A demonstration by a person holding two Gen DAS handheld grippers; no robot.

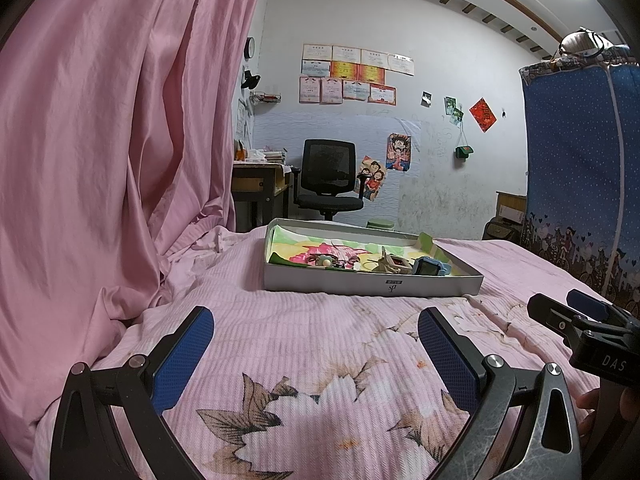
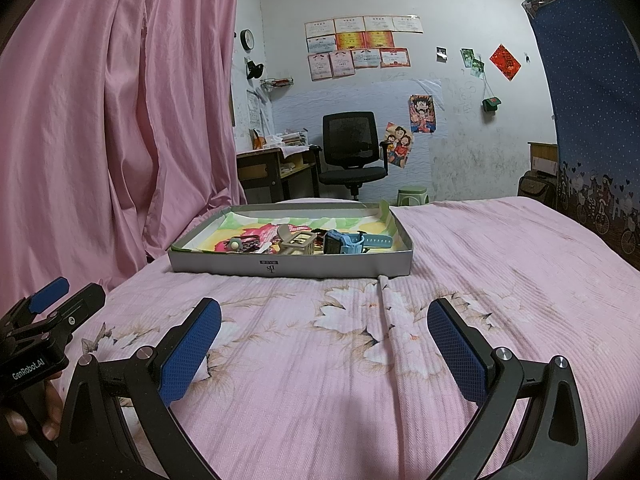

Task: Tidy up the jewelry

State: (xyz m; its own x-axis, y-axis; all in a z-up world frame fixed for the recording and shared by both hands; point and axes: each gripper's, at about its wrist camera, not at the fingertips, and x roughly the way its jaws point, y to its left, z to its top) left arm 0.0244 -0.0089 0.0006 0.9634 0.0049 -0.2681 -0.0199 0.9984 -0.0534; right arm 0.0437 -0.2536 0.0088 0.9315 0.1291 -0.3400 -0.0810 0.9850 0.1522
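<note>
Left wrist view: left gripper (image 1: 316,356) hangs low over the bed (image 1: 320,320), jaws spread wide, nothing between the blue pads (image 1: 184,356).
Right wrist view: right gripper (image 2: 324,352) sits at like height, jaws likewise released and empty; pads (image 2: 190,354) point toward the box (image 2: 288,266).
Cross-check: each gripper shows at the edge of the other's view, so both are side by side, well short of the box.
Box: shallow grey tray lined with bright printed paper, resting flat on the bed ahead of both grippers.
Jewelry (image 2: 244,244): gathered inside the box, mostly toward its near wall; a beaded or ringed cluster at left, a beige clip-like piece (image 2: 296,242) in the middle, a blue watch (image 2: 352,242) at right. Pieces touch or overlap; finer detail too small to tell.
Bed outside box: no loose jewelry seen.
Placement logic: the walls keep small pieces from rolling off the soft cover; wide jaws suit either approach or withdrawal.
Stage judgement: fits pieces collected and grippers backed off, or pieces awaiting sorting within the box.
Backdrop: pink curtain (image 1: 112,128) at left.
</note>
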